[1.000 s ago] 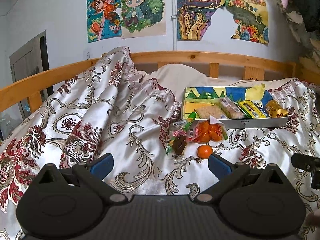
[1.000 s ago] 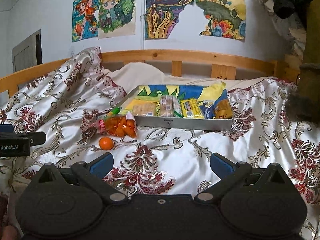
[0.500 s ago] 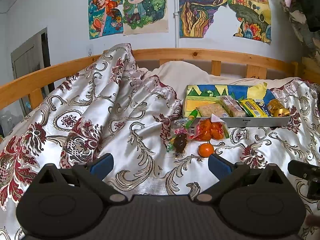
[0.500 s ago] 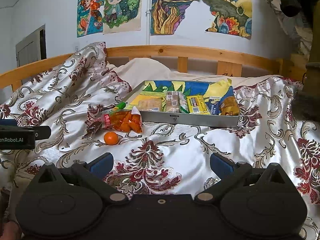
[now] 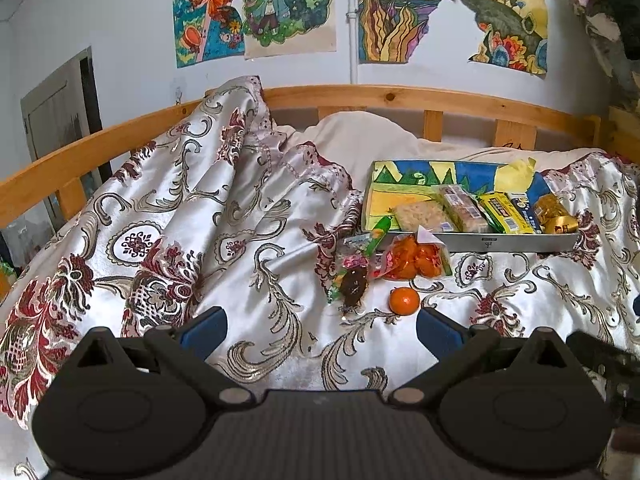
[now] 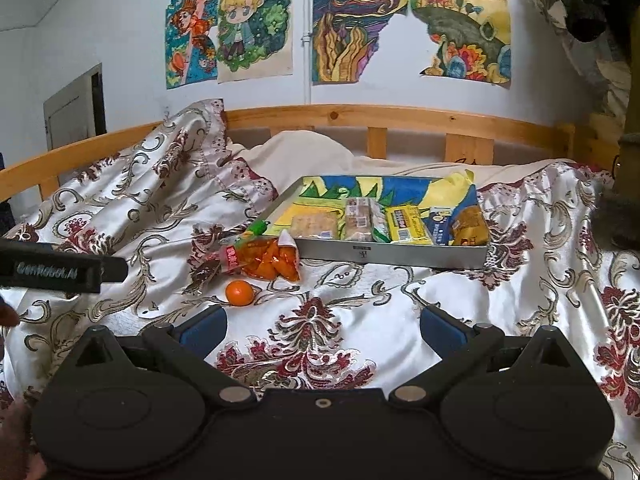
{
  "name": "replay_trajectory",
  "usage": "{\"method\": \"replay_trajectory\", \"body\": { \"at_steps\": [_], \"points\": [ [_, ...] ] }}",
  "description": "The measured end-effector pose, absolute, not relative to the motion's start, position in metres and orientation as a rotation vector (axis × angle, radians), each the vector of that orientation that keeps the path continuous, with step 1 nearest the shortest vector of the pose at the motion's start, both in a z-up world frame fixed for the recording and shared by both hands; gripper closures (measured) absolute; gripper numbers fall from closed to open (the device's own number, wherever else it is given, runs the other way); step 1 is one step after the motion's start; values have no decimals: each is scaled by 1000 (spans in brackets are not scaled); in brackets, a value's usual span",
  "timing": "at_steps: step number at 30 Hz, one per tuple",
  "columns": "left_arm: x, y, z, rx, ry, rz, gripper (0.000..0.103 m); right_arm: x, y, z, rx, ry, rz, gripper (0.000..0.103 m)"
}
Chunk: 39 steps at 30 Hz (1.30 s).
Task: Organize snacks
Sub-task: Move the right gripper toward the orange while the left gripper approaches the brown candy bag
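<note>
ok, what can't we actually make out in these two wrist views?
- Wrapper text on the snacks in the tray: too small in both views.
- Dark wrapped snack: sharp only in the left wrist view; nearly lost in the bedspread pattern in the right.
- Right gripper in the left view: blurred, cut by the edge.
- Tray's far floor: covered by coloured paper.

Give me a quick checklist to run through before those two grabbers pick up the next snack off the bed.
1. Left gripper open and empty: ok.
2. Right gripper open and empty: ok.
3. Small round orange mandarin lying loose on the patterned satin bedspread, nothing on top: ok.
4. Clear bag of orange snacks outside the shallow metal tray, near its front left corner: ok.
5. Free room in the tray, bare at the back: ok.
6. Dark wrapped sweet whole or opened: cannot tell.
</note>
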<state>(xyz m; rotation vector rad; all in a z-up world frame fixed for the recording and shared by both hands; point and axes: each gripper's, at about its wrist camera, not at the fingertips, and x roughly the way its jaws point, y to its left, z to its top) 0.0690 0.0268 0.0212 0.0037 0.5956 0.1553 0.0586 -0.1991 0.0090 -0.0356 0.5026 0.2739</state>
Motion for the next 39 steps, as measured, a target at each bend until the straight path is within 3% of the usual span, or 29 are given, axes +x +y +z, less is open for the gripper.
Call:
{"method": "replay_trajectory", "body": {
  "at_steps": [11,26,33,39],
  "points": [
    [131,59,15,-41,675,100,0,92,-169,6,-155,503,436,1],
    [212,71,-32,-78,741,-99,1,174,-127,-41,-236,536,607,1],
    [237,67,-43,-37,783,-182,7,193,-111,-57,-265,539,667,14],
    [238,63,-51,17,823,-214,20,201,-98,-69,-286,559,684,25]
  ]
}}
